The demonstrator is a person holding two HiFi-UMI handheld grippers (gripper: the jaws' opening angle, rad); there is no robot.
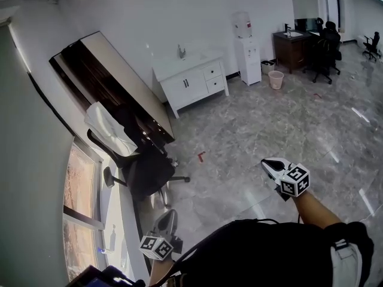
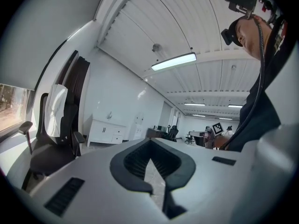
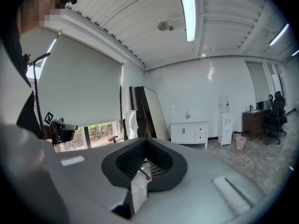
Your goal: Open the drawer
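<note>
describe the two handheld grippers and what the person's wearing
Both the left gripper and right gripper have pale grey, tapering bodies with black ribbed pads inside the jaws. Each carries a white cube printed with black square markers. The person wears a black top, and a thin black cable runs down over it.

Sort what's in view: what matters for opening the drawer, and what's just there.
For the job: white cabinet, its drawers, left gripper, right gripper.
Just about: office chair, water dispenser, bin, dark desk.
</note>
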